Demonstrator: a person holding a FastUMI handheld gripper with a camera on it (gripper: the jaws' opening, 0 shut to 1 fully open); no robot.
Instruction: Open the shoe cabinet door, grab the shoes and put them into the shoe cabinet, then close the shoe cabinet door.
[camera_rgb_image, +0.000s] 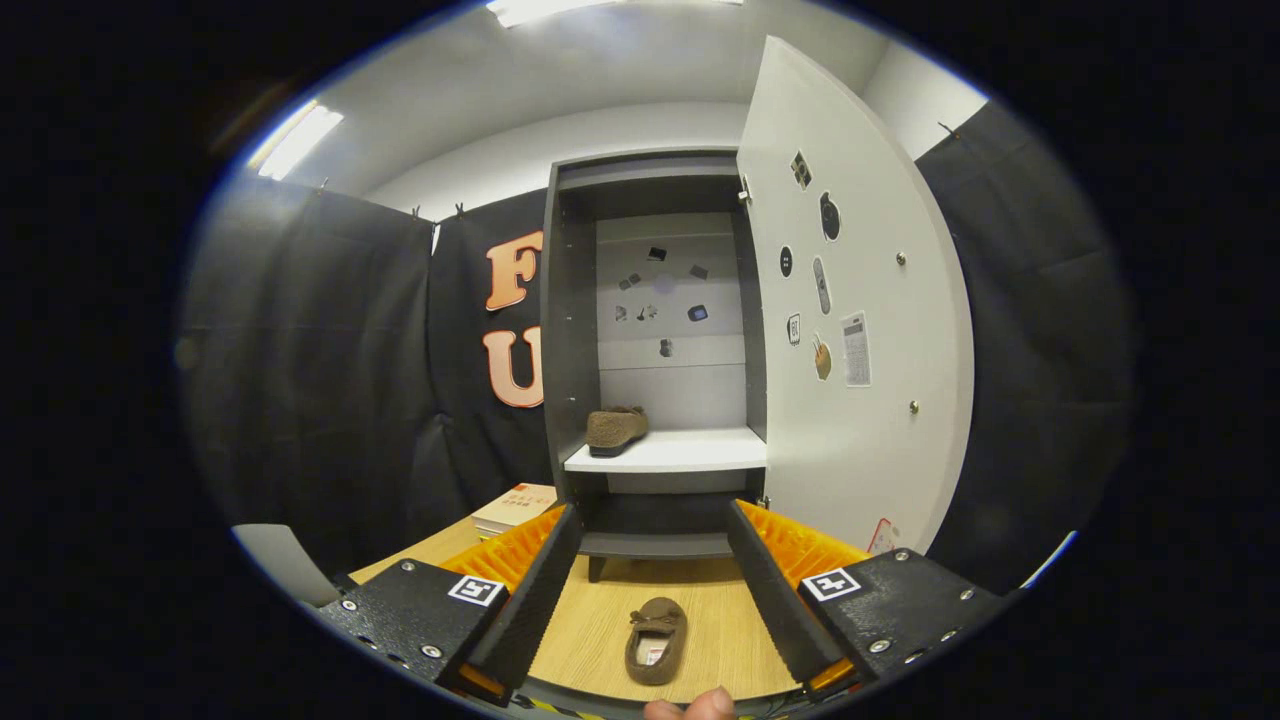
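Observation:
The shoe cabinet (570, 300) stands ahead with its white door (860, 300) swung open to the right. One brown shoe (616, 429) rests on the left part of the white shelf (690, 452) inside. A second brown shoe (656, 640) lies on the wooden table (600, 620), low between my fingers and nearer than their tips. My gripper (655, 515) is open, its fingers spread wide with nothing held, pointing at the cabinet's lower opening.
A stack of books (515, 508) lies on the table left of the cabinet. Stickers dot the cabinet's back panel and the inside of the door. A person's fingertips (700, 706) show at the table's near edge. Black cloth walls surround the booth.

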